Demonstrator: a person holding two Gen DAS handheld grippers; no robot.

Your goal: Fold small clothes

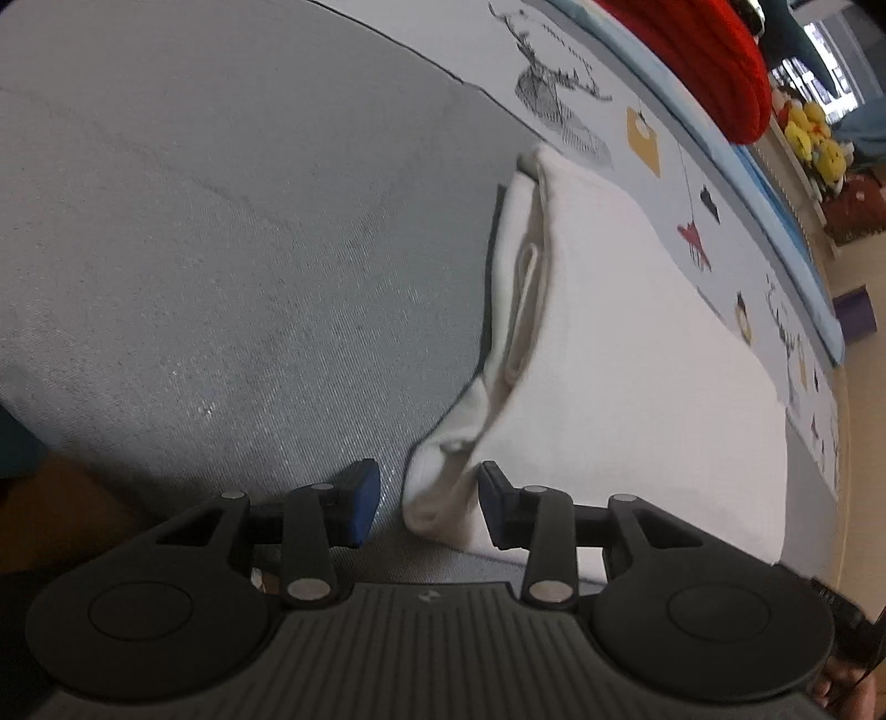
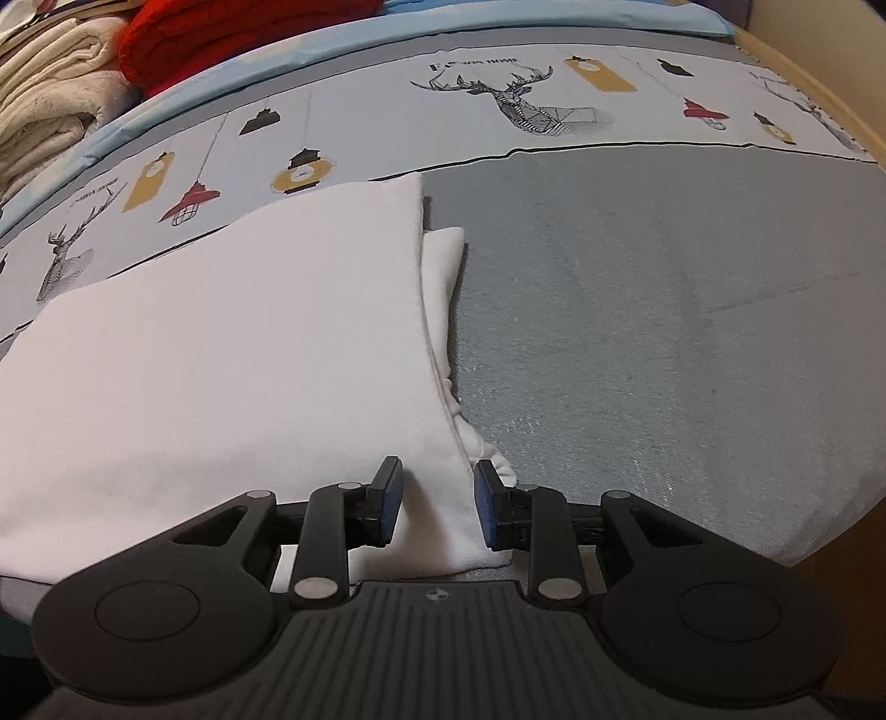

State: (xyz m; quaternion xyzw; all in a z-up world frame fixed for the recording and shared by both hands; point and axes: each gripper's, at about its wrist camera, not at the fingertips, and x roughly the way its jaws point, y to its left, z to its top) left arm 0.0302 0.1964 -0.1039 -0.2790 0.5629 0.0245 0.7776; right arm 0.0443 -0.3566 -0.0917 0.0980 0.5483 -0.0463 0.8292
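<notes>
A white garment (image 1: 637,354) lies folded flat on the grey bed sheet (image 1: 221,249), its layered folded edge facing my left gripper. My left gripper (image 1: 429,501) is open, its jaws astride the garment's near corner, low over the sheet. In the right wrist view the same garment (image 2: 238,343) spreads to the left, with a lower layer peeking out along its right edge. My right gripper (image 2: 434,501) is open, its jaws either side of the garment's near right corner.
A printed band with deer and lanterns (image 2: 498,94) runs along the far side of the sheet (image 2: 664,310). A red knit (image 2: 232,39) and cream folded clothes (image 2: 50,94) are stacked at the back left. Yellow plush toys (image 1: 814,138) sit beyond the bed.
</notes>
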